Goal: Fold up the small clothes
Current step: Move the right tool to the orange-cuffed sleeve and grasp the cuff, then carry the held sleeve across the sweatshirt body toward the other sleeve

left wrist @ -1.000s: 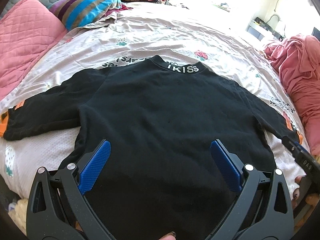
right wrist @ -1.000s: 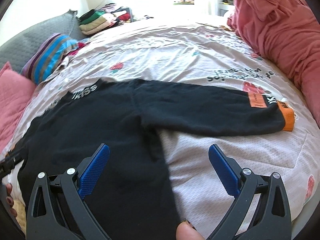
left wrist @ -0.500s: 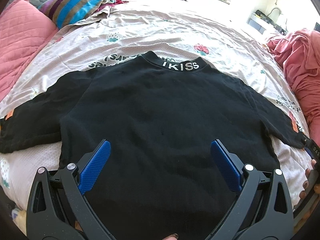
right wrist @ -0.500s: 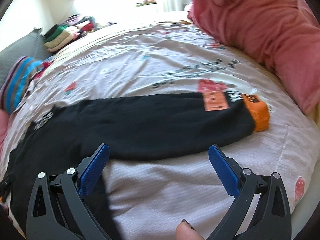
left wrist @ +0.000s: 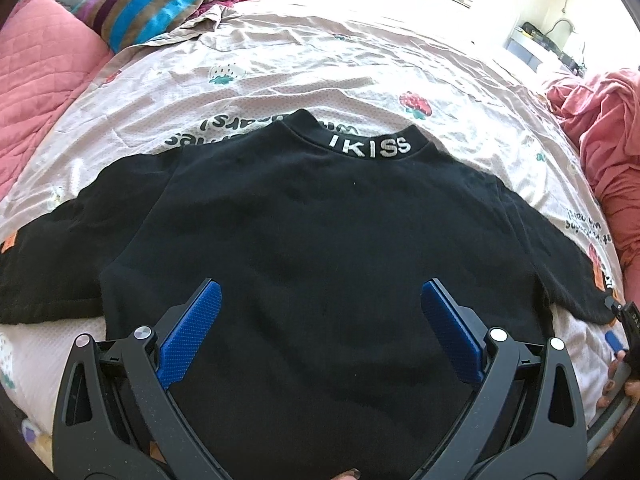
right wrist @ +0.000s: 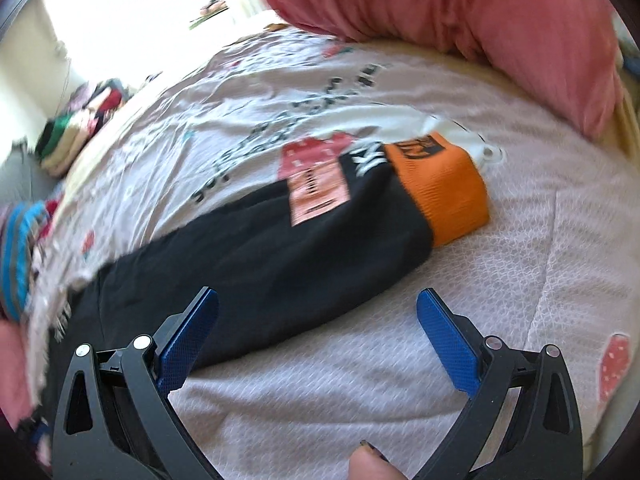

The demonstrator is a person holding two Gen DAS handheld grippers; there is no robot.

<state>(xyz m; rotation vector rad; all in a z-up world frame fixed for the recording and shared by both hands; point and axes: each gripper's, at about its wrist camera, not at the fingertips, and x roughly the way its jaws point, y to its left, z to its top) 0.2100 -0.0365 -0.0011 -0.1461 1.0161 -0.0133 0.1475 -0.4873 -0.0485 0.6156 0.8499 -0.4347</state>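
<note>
Left wrist view: the black sweatshirt (left wrist: 320, 248) lies flat and face-down across the middle of the frame on a pale printed bedsheet (left wrist: 320, 64), collar with white lettering (left wrist: 370, 148) toward the top, sleeves spread to the left and right edges. It looks laid out this way so both sleeves can be folded inward. The left gripper (left wrist: 320, 320) hovers over the lower body of the garment, its blue ribbed pads (left wrist: 192, 332) spread wide and holding nothing. The knit looks thick, matte and soft. A quilted pink pillow (left wrist: 44, 80) sits at upper left, a striped cushion (left wrist: 160, 4) beside it.

Right wrist view, blurred: the sweatshirt's right sleeve (right wrist: 260, 264) runs diagonally from lower left to centre, ending in a ribbed orange cuff (right wrist: 444, 196) with a pink patch (right wrist: 316, 192) just before it. The right gripper (right wrist: 318, 332) is spread apart and empty, over the sleeve's lower edge and the waffle-textured sheet, probably lining up to take the sleeve. A rumpled pink blanket (right wrist: 460, 20) fills the top right.
</note>
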